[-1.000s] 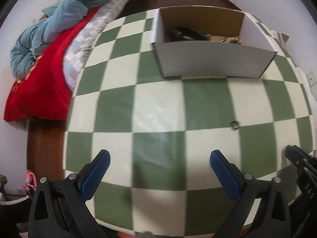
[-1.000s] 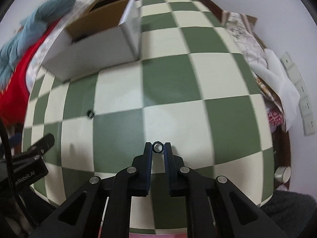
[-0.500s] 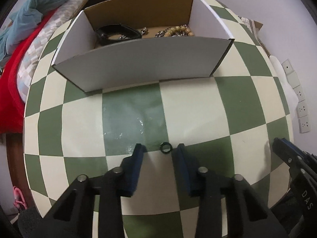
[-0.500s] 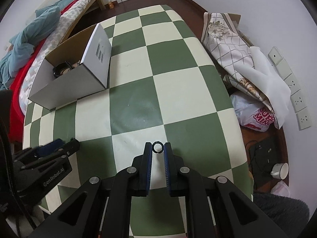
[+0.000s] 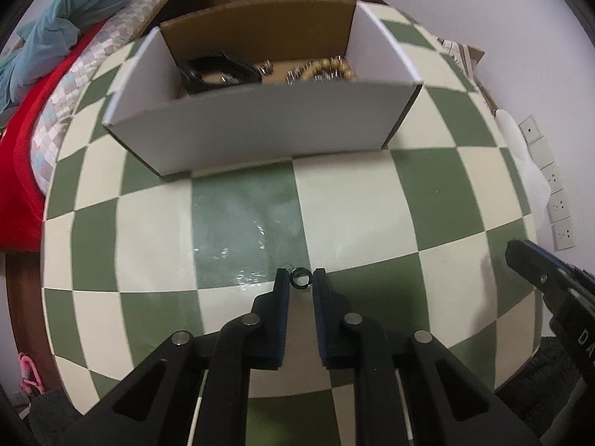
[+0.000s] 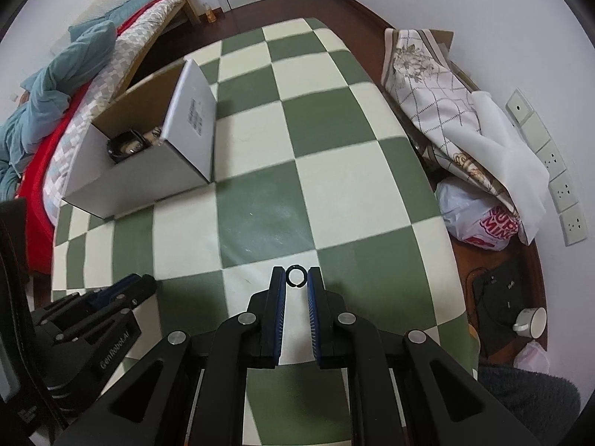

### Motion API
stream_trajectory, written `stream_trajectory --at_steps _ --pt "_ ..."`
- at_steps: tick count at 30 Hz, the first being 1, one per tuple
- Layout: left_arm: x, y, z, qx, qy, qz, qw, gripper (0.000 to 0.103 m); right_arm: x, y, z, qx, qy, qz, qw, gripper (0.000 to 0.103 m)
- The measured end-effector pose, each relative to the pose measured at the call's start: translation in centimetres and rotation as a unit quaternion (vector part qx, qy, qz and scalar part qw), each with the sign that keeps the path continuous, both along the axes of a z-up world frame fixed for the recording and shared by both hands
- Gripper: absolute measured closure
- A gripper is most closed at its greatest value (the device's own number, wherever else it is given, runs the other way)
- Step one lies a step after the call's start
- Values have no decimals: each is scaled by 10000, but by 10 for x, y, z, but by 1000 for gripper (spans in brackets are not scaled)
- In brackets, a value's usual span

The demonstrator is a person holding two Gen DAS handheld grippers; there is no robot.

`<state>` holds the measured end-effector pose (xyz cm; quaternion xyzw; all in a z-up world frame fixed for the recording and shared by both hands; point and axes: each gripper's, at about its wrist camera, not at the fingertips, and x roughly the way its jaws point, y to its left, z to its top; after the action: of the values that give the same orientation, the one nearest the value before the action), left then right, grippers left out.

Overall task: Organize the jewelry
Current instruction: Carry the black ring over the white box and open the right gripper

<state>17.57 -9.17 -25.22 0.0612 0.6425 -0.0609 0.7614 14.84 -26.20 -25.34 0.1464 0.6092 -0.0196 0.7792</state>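
Observation:
My left gripper [image 5: 300, 278] is shut on a small dark ring [image 5: 300, 278] low over the green and cream checked table [image 5: 372, 204]. My right gripper [image 6: 296, 277] is shut on another thin black ring [image 6: 296, 275], held above the table. A white cardboard box [image 5: 260, 126] stands beyond the left gripper; inside lie a black bracelet [image 5: 215, 70] and a wooden bead bracelet [image 5: 327, 67]. The box also shows in the right wrist view [image 6: 148, 156], far left of the right gripper. The left gripper shows in the right wrist view [image 6: 111, 297], and the right gripper's tip in the left wrist view [image 5: 535, 271].
A bed with red cover [image 5: 22, 141] and blue blanket [image 5: 81, 3] lies along the table's left. Folded cloth [image 6: 446, 104] and a plastic bag [image 6: 479, 219] sit off the right edge by wall sockets [image 6: 557, 186]. A white cup [image 6: 531, 321] stands on the floor.
My left gripper moved from open to the ring on the table and closed on it. My right gripper, holding its ring throughout, rose and drew back from the box.

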Motion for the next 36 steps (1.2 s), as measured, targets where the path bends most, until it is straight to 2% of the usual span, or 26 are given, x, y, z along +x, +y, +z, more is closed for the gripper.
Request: stream_trajectory --at_steps 6,9,13,18,25,29,30,31,32,33,34,35,36 --pt "17 27 67 -281 -495 218 9981 93 21 11 42 227 -381 221 9988 91" --pt "39 42 89 -287 -634 331 9970 93 45 23 61 377 -569 384 9969 91" --pt "75 52 92 -111 -664 376 9970 93 83 44 72 464 -715 607 9945 91" --pt "107 63 74 -140 -474 544 9973 93 128 71 63 488 -590 882 9932 91" --pt "122 73 60 -275 -272 700 9968 93 152 87 42 339 -286 1174 9921 90" --pt "123 76 67 -215 -422 811 9956 90 153 88 37 152 -133 1220 9923 89" --pt "123 76 71 -206 -479 835 9951 89 152 88 37 46 -113 1220 9925 82" --pt "123 77 73 -198 -526 838 9949 89 151 88 38 -16 -103 1227 9924 70" --pt "123 77 76 -154 -568 840 9947 88 150 87 40 9 -127 1216 9925 64" --pt "123 77 78 -95 -599 839 9946 85 149 86 43 -1 -156 1195 9927 53" --pt "122 77 81 -45 -656 851 9942 74 148 87 45 -135 -156 1201 9925 45" --pt "120 79 85 6 -733 893 9933 51 147 87 47 -189 -164 1202 9924 43" --pt "119 80 87 63 -781 921 9927 36 146 86 49 -224 -174 1179 9926 40"
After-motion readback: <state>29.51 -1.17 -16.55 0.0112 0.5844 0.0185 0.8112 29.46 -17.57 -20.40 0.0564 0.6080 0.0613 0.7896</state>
